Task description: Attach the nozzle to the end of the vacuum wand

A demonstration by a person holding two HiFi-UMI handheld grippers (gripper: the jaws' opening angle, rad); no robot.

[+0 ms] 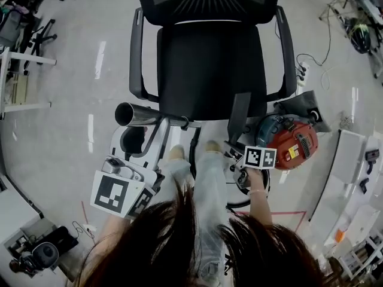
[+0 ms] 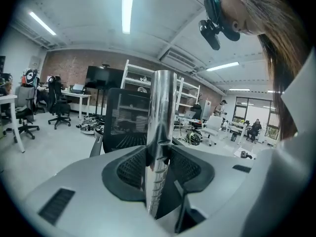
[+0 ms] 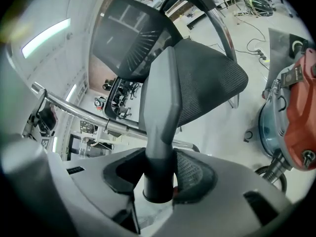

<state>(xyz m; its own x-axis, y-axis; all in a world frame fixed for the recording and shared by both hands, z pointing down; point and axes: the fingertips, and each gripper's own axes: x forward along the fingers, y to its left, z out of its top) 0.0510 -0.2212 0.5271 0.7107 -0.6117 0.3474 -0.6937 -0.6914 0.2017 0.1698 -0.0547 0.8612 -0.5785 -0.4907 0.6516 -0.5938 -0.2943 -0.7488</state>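
Observation:
My left gripper (image 1: pixel 154 130) is shut on the chrome vacuum wand (image 1: pixel 140 116), whose open end points left beside the chair. In the left gripper view the wand (image 2: pixel 160 127) stands upright, clamped between the black pads of the left gripper (image 2: pixel 159 167). My right gripper (image 1: pixel 236 149) is shut on a dark grey flat nozzle (image 1: pixel 240 117), which points up toward the chair seat. In the right gripper view the nozzle (image 3: pixel 160 107) rises from the right gripper (image 3: pixel 159 174), and the wand (image 3: pixel 84 113) crosses behind it at the left. Nozzle and wand are apart.
A black mesh office chair (image 1: pixel 209 52) stands right in front of both grippers. The red and teal vacuum body (image 1: pixel 292 141) sits on the floor at the right, with a hose under it. Desks, shelves and cables line the room's edges.

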